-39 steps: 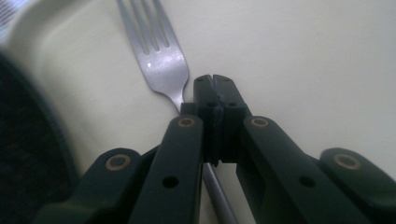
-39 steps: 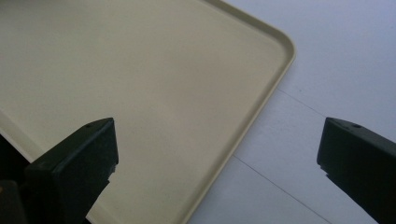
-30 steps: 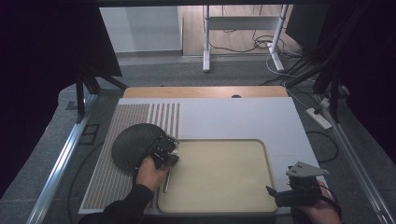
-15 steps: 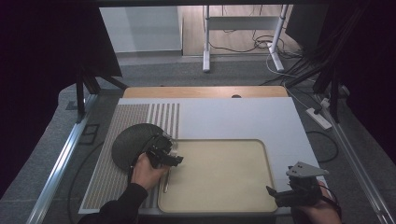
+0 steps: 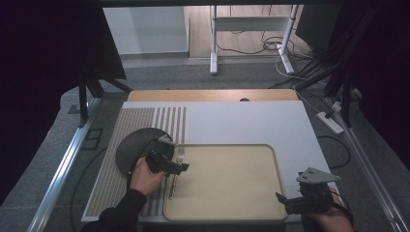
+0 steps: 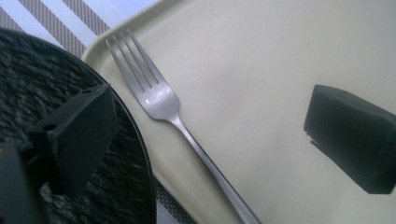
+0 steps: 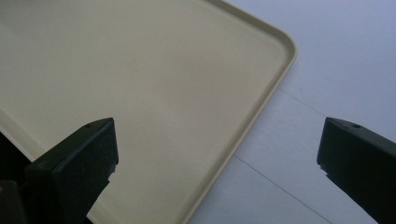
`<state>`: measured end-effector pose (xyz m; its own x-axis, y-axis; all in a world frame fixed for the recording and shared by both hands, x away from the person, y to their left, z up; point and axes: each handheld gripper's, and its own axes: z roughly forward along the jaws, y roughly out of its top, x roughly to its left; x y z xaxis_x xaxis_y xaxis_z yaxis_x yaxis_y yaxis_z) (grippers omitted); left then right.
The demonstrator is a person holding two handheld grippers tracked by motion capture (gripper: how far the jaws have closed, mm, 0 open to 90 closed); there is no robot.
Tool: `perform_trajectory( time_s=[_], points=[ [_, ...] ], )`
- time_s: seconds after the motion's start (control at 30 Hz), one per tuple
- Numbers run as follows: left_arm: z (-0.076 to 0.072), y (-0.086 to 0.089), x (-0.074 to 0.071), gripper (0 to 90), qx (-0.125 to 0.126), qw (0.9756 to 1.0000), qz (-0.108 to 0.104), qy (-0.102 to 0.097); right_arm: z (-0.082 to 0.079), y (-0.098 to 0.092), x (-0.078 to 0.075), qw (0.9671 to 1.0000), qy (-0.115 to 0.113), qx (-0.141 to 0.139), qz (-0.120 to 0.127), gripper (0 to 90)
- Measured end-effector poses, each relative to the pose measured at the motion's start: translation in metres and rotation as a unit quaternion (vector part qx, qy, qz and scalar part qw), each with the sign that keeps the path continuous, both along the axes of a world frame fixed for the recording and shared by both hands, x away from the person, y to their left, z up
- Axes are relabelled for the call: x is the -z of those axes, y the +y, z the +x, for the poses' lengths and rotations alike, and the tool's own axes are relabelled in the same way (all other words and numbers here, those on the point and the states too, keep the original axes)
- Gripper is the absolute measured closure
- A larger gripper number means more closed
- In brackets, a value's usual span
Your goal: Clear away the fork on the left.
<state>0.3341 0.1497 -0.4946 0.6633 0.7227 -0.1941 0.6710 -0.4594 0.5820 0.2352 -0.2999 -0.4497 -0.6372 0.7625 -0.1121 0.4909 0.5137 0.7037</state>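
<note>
A silver fork [image 6: 161,100] lies on the left part of the beige tray [image 6: 280,60], tines pointing away, beside a black round plate [image 6: 28,93]. My left gripper [image 6: 215,126] hovers over the fork. Its jaws have just been opening and now stand wide on either side, with the fork lying free between them. From above, the left gripper [image 5: 180,167] sits over the tray's left rim, and the fork's [image 5: 172,187] handle sticks out toward the near side. My right gripper [image 5: 286,202] waits open at the tray's [image 5: 227,193] near right corner, holding nothing.
The tray and the black plate [image 5: 133,147] rest on a white mat [image 5: 241,121] with brown stripes along its left side. Bare mat [image 7: 336,60] lies to the right of the tray's rim [image 7: 261,98]. Cables and table legs stand on the floor beyond.
The left gripper's jaws have spread apart, letting go of the fork, which now rests on the tray. The left hand shifted slightly. The right gripper has kept still.
</note>
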Motion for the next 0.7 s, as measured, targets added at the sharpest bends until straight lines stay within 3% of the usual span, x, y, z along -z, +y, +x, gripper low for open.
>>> perform_trajectory(
  time_s=[0.7],
  points=[
    [-0.007,0.017,-0.005,0.0,0.0,0.9997,-0.012,-0.019,0.0,0.001,0.0,1.0,0.002,0.001,0.0,0.0]
  ],
)
